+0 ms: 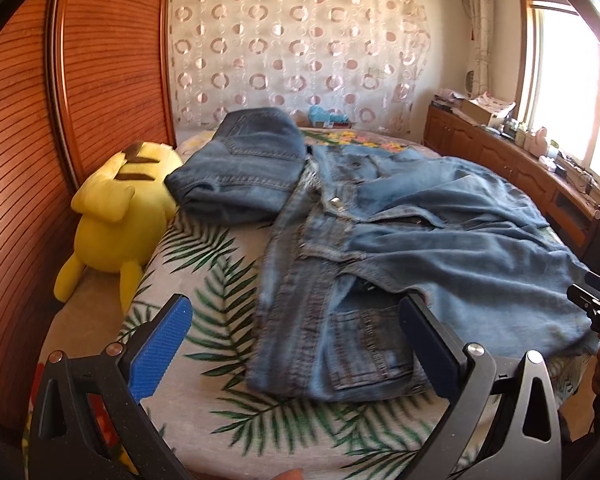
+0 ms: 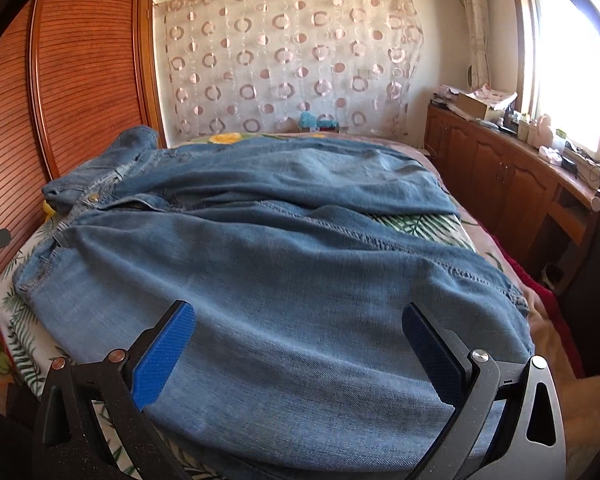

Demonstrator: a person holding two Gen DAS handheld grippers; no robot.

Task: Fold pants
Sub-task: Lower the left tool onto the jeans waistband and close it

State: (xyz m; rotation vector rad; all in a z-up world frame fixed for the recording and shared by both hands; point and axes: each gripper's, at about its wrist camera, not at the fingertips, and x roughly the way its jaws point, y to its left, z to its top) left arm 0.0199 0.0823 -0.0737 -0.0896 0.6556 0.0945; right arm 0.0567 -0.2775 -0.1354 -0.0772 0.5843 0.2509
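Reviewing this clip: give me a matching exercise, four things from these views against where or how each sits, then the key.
Things:
1. spread jeans
2. folded jeans
3. yellow plush toy
4. left tongs

Places or states:
A. lying against the wooden wardrobe door
B. open, over the waistband end
C. laid out unfolded across the bed
D. a compact bundle at the far side of the bed, beside the plush

Pairs: 1-C, 2-D, 3-A, 4-B

left gripper (image 1: 296,340) spread wide, right gripper (image 2: 299,344) likewise
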